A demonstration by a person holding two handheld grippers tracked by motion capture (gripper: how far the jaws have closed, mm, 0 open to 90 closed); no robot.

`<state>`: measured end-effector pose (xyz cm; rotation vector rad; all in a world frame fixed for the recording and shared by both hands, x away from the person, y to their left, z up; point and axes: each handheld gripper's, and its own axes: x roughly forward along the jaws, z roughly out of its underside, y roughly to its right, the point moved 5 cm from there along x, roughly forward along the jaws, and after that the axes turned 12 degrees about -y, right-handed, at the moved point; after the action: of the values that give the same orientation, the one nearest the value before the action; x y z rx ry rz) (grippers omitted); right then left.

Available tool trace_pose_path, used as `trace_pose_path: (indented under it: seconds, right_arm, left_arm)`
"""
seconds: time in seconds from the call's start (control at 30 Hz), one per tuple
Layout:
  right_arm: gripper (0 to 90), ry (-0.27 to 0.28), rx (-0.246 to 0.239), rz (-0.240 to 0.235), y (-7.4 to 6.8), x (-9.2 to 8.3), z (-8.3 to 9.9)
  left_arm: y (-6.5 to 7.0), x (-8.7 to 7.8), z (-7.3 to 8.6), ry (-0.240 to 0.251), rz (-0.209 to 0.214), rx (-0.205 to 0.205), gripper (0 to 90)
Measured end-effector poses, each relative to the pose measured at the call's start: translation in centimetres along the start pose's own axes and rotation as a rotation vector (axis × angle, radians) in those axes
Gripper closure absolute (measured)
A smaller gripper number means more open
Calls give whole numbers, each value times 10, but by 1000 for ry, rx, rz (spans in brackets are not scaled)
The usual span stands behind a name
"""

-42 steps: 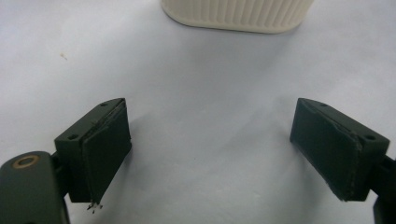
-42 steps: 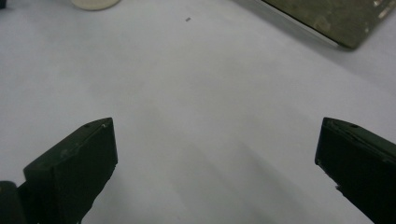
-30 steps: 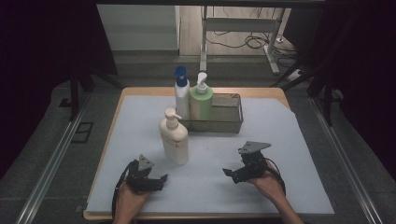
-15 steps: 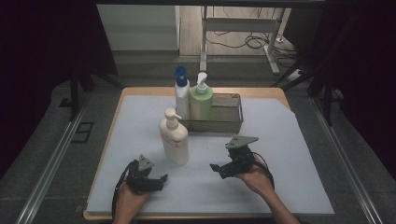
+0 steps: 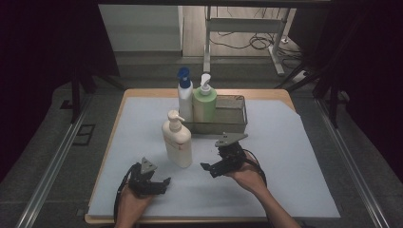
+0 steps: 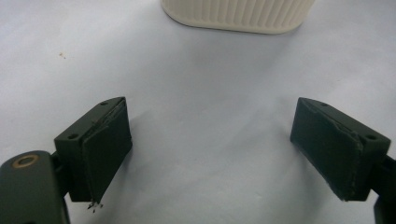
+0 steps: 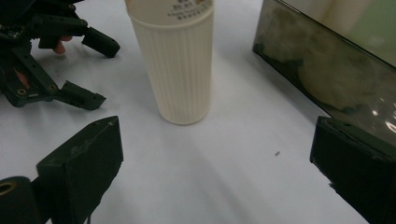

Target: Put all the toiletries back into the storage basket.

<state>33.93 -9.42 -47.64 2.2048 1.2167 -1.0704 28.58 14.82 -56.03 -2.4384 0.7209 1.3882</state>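
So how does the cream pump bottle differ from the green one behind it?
The cream pump bottle stands alone on the white mat, outside the metal basket; the green pump bottle stands in the basket's left end, beside a blue-capped bottle. The cream one is ribbed and sits nearer the open right gripper; the green one is farther back. Both are upright with white pump heads.

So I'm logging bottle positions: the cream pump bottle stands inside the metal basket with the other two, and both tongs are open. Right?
Not quite. The cream bottle stands on the mat in front of the basket, outside it, as the high view shows. The blue-capped bottle and green bottle stand at the basket's left end. The left tongs and right tongs are both open.
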Motion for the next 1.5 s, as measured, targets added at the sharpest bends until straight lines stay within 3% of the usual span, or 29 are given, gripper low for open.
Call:
trace_pose_path:
  seconds: [0.37,0.77,1.2,1.5]
  right_arm:
    - [70,10,7,-16,-11,17,-25]
    - [134,36,23,-16,-17,22,-50]
    - [167,33,19,46,-24,32,-76]
    - [289,53,26,74,-29,43,-90]
  left_arm:
    - [0,0,0,0,0,0,122]
    - [0,0,0,0,0,-1,122]
    - [0,0,0,1,1,-1,122]
    - [0,0,0,0,1,-1,122]
